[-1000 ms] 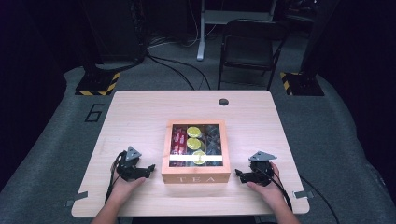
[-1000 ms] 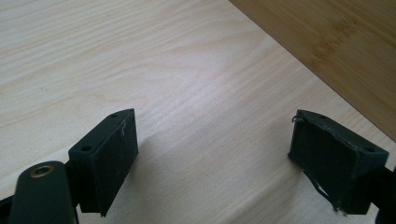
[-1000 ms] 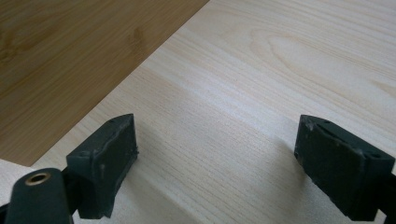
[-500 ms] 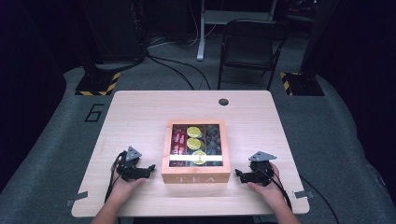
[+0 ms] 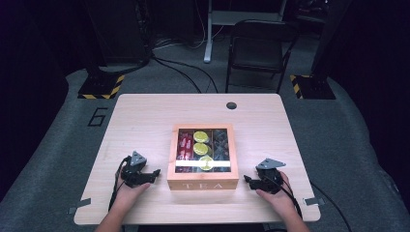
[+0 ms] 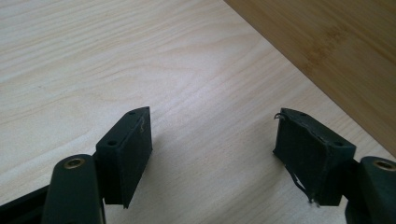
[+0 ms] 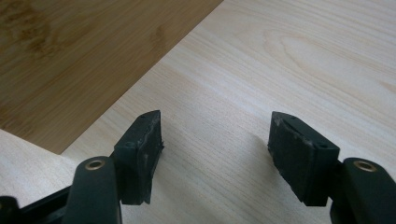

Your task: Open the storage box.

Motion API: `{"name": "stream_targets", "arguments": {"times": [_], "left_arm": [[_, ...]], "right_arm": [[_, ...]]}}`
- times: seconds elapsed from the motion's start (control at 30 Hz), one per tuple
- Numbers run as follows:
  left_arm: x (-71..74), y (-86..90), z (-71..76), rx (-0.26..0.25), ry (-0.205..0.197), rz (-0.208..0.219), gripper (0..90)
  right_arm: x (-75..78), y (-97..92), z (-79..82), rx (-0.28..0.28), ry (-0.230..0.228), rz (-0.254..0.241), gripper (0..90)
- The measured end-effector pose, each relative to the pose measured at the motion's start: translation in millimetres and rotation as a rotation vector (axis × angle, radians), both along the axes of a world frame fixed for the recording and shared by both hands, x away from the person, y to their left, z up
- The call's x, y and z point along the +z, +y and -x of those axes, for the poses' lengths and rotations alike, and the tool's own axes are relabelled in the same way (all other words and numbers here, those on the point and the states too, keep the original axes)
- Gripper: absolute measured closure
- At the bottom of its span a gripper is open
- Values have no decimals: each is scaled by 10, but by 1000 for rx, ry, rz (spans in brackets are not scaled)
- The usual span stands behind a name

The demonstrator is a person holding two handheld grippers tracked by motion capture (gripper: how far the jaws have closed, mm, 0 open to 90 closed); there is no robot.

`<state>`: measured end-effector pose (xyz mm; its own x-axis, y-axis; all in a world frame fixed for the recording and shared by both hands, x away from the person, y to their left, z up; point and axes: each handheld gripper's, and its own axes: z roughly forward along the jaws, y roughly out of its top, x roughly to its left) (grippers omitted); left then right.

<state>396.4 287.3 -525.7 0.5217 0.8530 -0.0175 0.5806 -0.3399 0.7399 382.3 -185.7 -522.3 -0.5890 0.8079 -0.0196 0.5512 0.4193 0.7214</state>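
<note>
A wooden box marked TEA [image 5: 203, 157] stands in the middle of the table, its clear lid showing yellow, red and dark packets. My left gripper [image 5: 155, 173] rests on the table just left of the box, pointing at its side. In the left gripper view the gripper [image 6: 212, 135] is open with bare table between the pads, and the box wall [image 6: 336, 42] lies ahead to the right. My right gripper [image 5: 246, 180] rests to the right of the box. It is open [image 7: 215, 133] and holds nothing, the box wall [image 7: 70, 56] ahead on its left. Both pairs of jaws have just been closing a little.
The light wooden table [image 5: 145, 121] has a round cable hole [image 5: 231, 105] near its far edge. A dark chair [image 5: 258, 48] stands on the floor beyond the table. Cables trail from both grippers toward the near edge.
</note>
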Motion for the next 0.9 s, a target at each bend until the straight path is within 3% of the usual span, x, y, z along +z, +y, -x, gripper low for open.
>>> {"name": "stream_targets", "arguments": {"times": [0.27,0.43,0.67,0.9], "left_arm": [[52,33,-16,18,23,37,318],[149,32,50,12,14,64,345],[277,9,134,-7,-2,96,387],[341,-32,199,-27,-15,86,402]], "right_arm": [[48,19,20,27,6,27,398],[152,-18,66,3,-1,-14,436],[285,-52,136,12,-28,-54,465],[393,-70,166,14,-45,-72,468]]}}
